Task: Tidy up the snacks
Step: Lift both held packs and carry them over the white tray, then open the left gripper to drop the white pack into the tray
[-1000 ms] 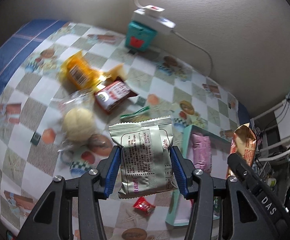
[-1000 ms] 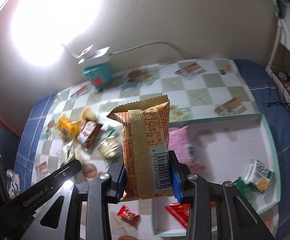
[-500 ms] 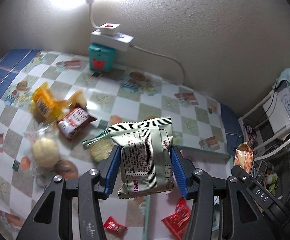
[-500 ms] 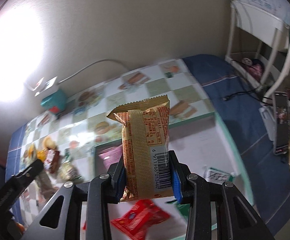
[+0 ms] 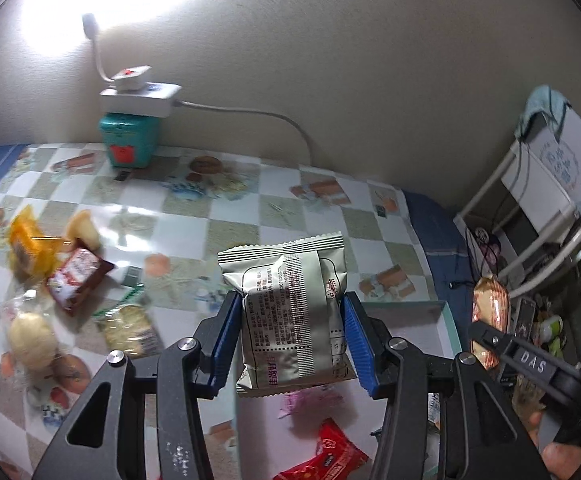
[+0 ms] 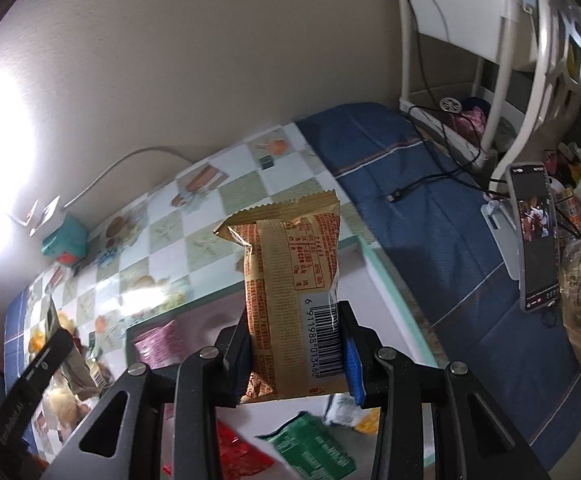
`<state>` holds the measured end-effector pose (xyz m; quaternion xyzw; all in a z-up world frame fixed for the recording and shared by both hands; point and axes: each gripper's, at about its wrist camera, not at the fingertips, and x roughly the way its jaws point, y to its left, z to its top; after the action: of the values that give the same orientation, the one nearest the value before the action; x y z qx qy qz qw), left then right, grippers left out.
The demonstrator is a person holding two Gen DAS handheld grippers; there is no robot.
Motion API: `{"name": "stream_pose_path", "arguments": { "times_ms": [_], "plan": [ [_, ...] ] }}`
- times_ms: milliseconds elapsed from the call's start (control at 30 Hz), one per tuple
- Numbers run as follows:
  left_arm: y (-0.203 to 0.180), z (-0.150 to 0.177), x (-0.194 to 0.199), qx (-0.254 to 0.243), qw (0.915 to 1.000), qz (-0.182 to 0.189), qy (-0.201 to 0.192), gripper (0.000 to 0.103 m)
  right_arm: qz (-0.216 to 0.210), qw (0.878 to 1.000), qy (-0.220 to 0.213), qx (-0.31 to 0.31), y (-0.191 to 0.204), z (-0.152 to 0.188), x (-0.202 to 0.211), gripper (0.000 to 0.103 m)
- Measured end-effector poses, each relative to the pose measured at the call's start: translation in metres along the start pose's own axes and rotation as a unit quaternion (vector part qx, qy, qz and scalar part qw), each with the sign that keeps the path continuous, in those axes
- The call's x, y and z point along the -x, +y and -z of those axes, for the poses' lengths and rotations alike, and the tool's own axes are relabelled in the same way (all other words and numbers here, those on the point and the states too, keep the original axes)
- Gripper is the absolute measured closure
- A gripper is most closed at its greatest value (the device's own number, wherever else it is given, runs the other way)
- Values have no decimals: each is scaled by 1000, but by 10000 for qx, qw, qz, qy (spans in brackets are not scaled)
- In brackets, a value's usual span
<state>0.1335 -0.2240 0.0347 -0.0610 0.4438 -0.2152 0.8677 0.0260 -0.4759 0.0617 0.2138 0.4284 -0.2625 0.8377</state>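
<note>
the left gripper (image 5: 290, 340) has its blue pads clamped on a silver snack packet (image 5: 290, 312), held upright with the crimped edge on top and the printed back facing the camera. the packet hangs over the near left corner of a shallow white tray with a teal rim (image 5: 448, 316). in the tray below lie a red packet (image 5: 330, 456) and a pink packet (image 5: 310, 400), the pink one blurred.

on the checked tablecloth (image 5: 230, 220) to the left of the tray sits a loose group of snacks: a yellow packet (image 5: 26, 248), a dark red packet (image 5: 78, 280), a round pale bun in clear wrap (image 5: 34, 340) and a clear bag of crackers (image 5: 130, 328). at the far edge by the wall stands a teal box (image 5: 128, 140) with a white power strip (image 5: 140, 98) on top.

the right gripper (image 6: 296, 356) has its fingers shut on a tan snack packet (image 6: 290, 300), upright, barcode facing the camera. it hangs above the same tray (image 6: 390, 280), towards its near side. under it lie a green packet (image 6: 310, 452), a red packet (image 6: 238, 452) and what looks like a small white and yellow packet (image 6: 350, 412), partly hidden by the gripper. a pink packet (image 6: 158, 340) lies in the tray's far left corner. right of the tray the blue cloth (image 6: 430, 220) carries a black cable (image 6: 430, 184) and a phone on a stand (image 6: 534, 240).
</note>
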Motion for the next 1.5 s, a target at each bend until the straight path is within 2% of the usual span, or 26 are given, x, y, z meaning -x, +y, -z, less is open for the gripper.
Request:
{"name": "stream_pose_path", "arguments": {
  "times_ms": [233,367,567,767,1167,1367,1500],
  "plan": [
    [-40,15,-22,-645,9979,3,74,51,38,9998,99,-158,-19,-2,-16,63],
    [-62,25,-36,-867,9959,182,192,51,58,9996,197,-208,-25,-1,-26,63],
    [-76,37,-56,-1051,9933,214,423,51,52,9988,433,-216,-30,4,-46,63],
    [-83,42,-66,-1238,9911,68,480,51,-15,9977,652,-163,-26,15,-69,63],
    [-79,41,-73,-1101,9917,62,655,51,94,9973,722,-92,-24,18,-75,63],
    [-79,37,-69,-1058,9922,72,651,39,133,9968,763,-175,-28,17,-74,62],
    [-76,31,-61,-958,9932,78,655,37,135,9970,751,-142,-26,15,-69,62]
  ]
}}
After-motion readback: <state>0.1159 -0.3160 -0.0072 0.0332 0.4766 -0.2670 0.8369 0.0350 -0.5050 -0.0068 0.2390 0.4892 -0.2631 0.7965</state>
